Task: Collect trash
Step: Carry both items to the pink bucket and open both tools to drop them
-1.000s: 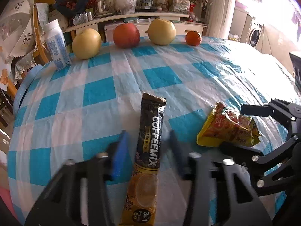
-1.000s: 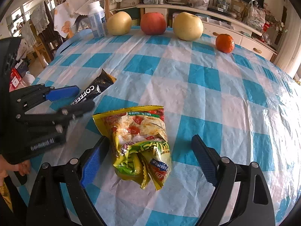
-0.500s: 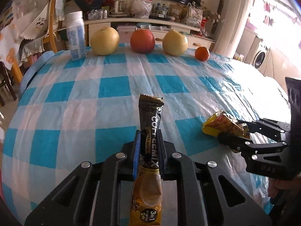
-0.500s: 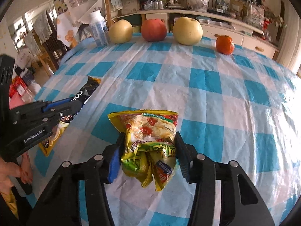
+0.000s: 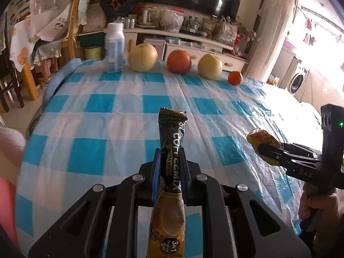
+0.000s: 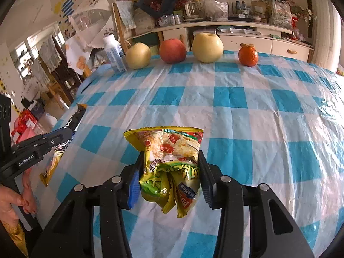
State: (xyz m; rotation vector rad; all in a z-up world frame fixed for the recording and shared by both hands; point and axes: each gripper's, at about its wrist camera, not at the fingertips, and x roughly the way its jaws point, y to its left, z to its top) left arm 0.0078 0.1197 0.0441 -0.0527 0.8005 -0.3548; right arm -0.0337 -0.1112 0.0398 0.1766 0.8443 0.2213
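Note:
My left gripper [image 5: 169, 167] is shut on a long black and gold Coffeemix sachet [image 5: 172, 137] and holds it above the blue-checked table [image 5: 101, 133]. My right gripper [image 6: 169, 167] is shut on a crumpled yellow snack wrapper [image 6: 169, 146], also lifted off the cloth. Each gripper shows in the other's view: the right gripper with the wrapper [image 5: 261, 139] at the right edge, the left gripper with the sachet [image 6: 71, 124] at the left edge.
Along the far table edge stand a white bottle [image 5: 115, 49], a yellow pear [image 5: 143, 57], a red apple [image 5: 179, 61], another pear [image 5: 210, 66] and a small orange [image 5: 235, 78]. Chairs and a cluttered shelf lie beyond. A pink bin [image 5: 8, 204] is at lower left.
Both grippers closed from open, the left on the sachet and the right on the wrapper, then lifted them off the table.

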